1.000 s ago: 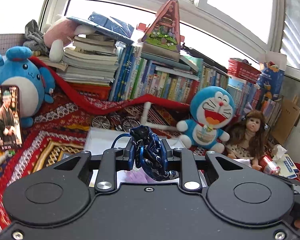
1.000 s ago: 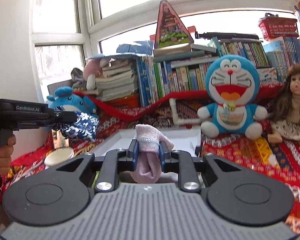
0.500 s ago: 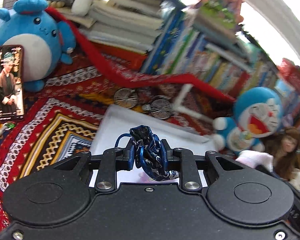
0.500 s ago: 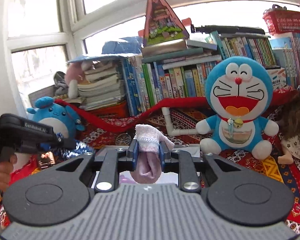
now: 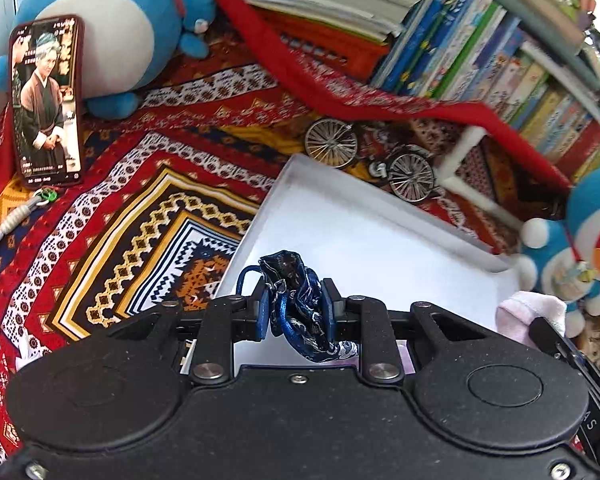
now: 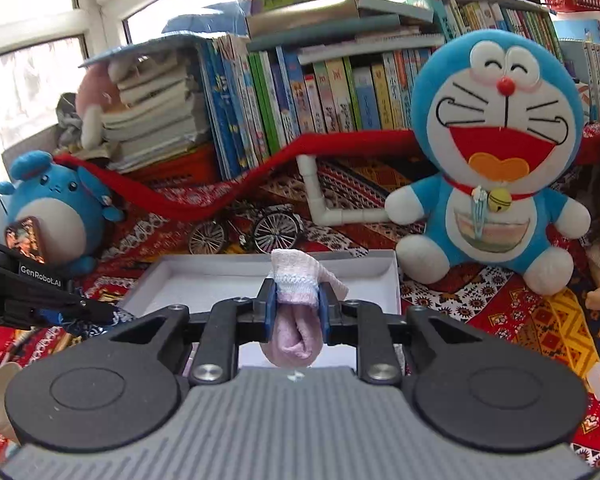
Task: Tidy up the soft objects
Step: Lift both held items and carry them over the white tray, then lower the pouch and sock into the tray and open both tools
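My left gripper (image 5: 296, 304) is shut on a dark blue patterned cloth pouch (image 5: 300, 300) and holds it over the near left edge of a shallow white box (image 5: 380, 240). My right gripper (image 6: 296, 304) is shut on a pink and white sock (image 6: 296, 312) and holds it above the near side of the same white box (image 6: 260, 272). The sock also shows at the right edge of the left wrist view (image 5: 524, 312). The left gripper shows at the left of the right wrist view (image 6: 52, 300).
The box lies on a red patterned rug (image 5: 140, 200). Behind it stand a toy bicycle (image 6: 244, 232), a Doraemon plush (image 6: 496, 160), a blue round plush (image 5: 112, 28), a phone (image 5: 46, 100), a white pipe (image 6: 320, 200), a red scarf and rows of books (image 6: 300, 92).
Both grippers have moved forward and tilted down toward the white box. The left gripper now looks down onto the box and rug. Both still hold their items.
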Demonstrator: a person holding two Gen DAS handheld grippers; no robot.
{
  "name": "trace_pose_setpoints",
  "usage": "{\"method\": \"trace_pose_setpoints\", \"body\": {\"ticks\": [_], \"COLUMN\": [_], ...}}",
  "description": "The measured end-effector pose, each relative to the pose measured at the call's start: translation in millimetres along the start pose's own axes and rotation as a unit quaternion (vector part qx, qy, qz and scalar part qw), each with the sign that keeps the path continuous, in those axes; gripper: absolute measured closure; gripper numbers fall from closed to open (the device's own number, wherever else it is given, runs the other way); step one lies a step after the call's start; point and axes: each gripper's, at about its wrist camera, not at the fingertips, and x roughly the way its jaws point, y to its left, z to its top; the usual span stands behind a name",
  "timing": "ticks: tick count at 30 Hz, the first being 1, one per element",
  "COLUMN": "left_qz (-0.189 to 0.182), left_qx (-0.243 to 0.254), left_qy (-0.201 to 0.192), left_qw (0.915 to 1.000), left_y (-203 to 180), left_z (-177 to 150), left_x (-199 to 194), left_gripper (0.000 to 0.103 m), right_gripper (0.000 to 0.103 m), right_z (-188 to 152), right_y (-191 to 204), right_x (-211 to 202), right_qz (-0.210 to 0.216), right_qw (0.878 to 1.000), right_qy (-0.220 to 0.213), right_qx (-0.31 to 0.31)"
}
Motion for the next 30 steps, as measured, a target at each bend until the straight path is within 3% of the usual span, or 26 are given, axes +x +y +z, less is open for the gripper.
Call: {"method": "trace_pose_setpoints", "body": {"ticks": [6, 15, 19, 22, 26, 30], "left_qz": [0.011, 0.011, -0.001, -0.016, -0.012, -0.031], "left_qx": [-0.006, 0.002, -0.015, -0.065, -0.066, -0.087], "left_qy": [0.02, 0.031, 0.049, 0.035, 0.038, 0.056], "left_qw": [0.9997, 0.9995, 0.9987, 0.9971, 0.997, 0.9941], "left_y": [1, -2, 1, 9, 5, 4], "left_z": [-1, 0, -1, 1, 0, -7], "left_x": [13, 15, 18, 15, 19, 26], "left_gripper": [0.079, 0.079, 0.079, 0.079, 0.079, 0.079], "right_gripper": [0.076, 0.076, 0.076, 0.075, 0.075, 0.075], "right_z": [1, -5, -6, -7, -9, -9], "right_y": [2, -7, -5, -4, -2, 1], "right_x": [12, 29, 29, 28, 31, 33], "right_qz": [-0.037, -0.027, -0.025, -0.02, -0.02, -0.014], "right_qw": [0.999, 0.999, 0.999, 0.999, 0.998, 0.998], "right_qy": [0.001, 0.043, 0.044, 0.045, 0.056, 0.063], "right_qx": [-0.028, -0.006, -0.011, -0.011, -0.017, -0.02]}}
